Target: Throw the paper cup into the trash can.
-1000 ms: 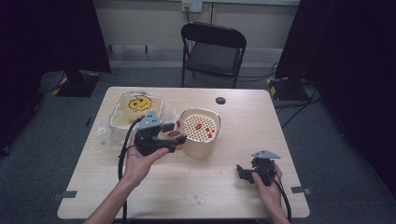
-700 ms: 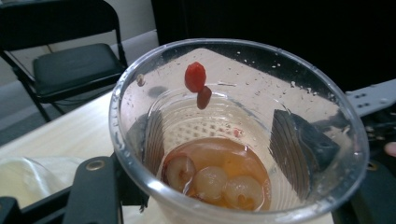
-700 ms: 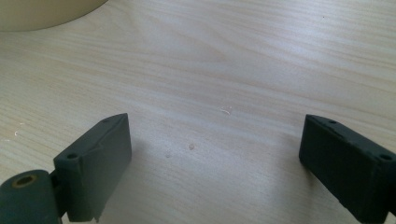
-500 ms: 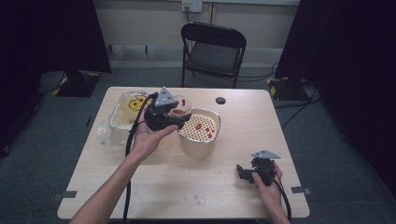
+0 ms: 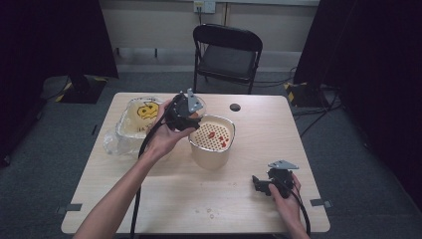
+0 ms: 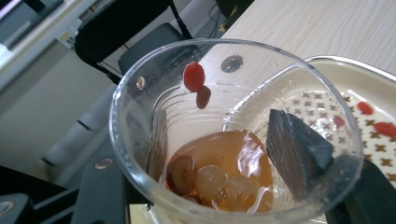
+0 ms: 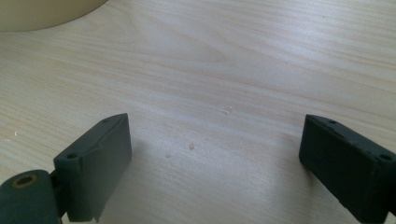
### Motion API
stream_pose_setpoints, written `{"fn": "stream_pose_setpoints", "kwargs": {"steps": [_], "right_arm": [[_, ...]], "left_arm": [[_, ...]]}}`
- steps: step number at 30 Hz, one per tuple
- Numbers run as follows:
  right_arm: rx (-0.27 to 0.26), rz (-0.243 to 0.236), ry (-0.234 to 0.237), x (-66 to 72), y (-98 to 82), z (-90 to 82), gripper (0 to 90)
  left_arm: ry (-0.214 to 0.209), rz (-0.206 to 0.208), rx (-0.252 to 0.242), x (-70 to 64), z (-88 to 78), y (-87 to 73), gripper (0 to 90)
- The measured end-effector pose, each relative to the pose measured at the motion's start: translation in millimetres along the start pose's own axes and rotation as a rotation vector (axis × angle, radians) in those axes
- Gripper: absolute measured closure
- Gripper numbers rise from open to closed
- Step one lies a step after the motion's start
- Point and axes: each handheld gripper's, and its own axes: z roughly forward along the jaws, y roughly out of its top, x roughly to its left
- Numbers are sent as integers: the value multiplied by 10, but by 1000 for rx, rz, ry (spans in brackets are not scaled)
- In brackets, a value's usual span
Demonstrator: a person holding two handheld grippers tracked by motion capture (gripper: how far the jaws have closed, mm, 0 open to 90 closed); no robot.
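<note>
Clear plastic cup (image 6: 233,135), amber liquid and fruit inside, pinched between jaws of left gripper (image 5: 185,113), which have just been closing | cup tilted just beside the cream strainer bowl's (image 5: 211,154) rim | right gripper (image 5: 263,183) spread, well apart from bowl, on table (image 5: 164,199)

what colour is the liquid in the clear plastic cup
Amber-brown liquid with pale fruit pieces in the clear plastic cup; the left gripper view shows it best.

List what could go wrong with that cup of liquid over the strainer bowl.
1. The left hand-held gripper squeezes a thin clear plastic cup; its jaws have just been closing, so the wall may buckle or slip.
2. The cup sits at the strainer bowl rim, so liquid or fruit could spill onto the table.
</note>
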Motion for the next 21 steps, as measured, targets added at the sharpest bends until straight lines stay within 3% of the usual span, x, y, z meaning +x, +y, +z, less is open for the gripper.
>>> {"fn": "stream_pose_setpoints", "kwargs": {"steps": [1,2,4,10,12,14,15,20,21], "right_arm": [[0,0,0,0,0,0,87],[0,0,0,0,0,0,87],[0,0,0,0,0,0,87],[0,0,0,0,0,0,87],[0,0,0,0,0,0,87],[0,0,0,0,0,0,87],[0,0,0,0,0,0,87],[0,0,1,0,0,0,87],[0,0,0,0,0,0,87]], "left_arm": [[23,39,16,-29,15,50,391],[34,52,18,-39,22,70,392],[41,56,14,-47,32,84,393],[87,123,40,-93,105,151,400],[122,202,85,-122,116,173,400],[138,208,81,-143,133,172,403],[158,257,98,-161,149,177,404],[189,326,117,-220,205,166,405],[200,356,130,-241,215,161,406]]}}
